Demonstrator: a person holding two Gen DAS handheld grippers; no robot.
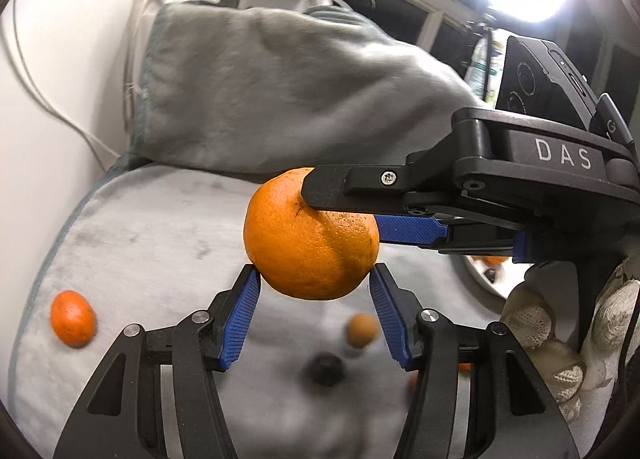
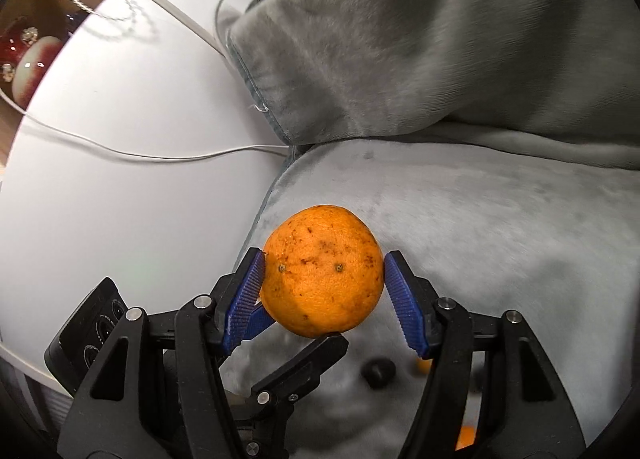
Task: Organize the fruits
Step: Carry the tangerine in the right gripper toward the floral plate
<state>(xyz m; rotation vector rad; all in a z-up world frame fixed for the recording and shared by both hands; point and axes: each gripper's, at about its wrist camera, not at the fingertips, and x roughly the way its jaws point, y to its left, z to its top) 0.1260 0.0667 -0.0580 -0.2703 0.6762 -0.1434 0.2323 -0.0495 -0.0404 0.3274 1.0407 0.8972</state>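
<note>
Orange (image 1: 310,235) between both grippers' jaws.

We see a soft grey cushion (image 1: 160,227) carrying the fruit, its plush top marked with darker smudges and edged in a blue-grey seam. A small orange fruit (image 1: 73,318) lies near its left edge. Nearer the middle lie a round brownish fruit (image 1: 361,330) and, just beside it, a dark, blurred one (image 1: 326,369). A rumpled grey blanket (image 1: 280,91) is heaped on the cushion's far side. Beside the cushion, a thin white cable (image 2: 160,155) trails across a white surface (image 2: 120,199).
</note>
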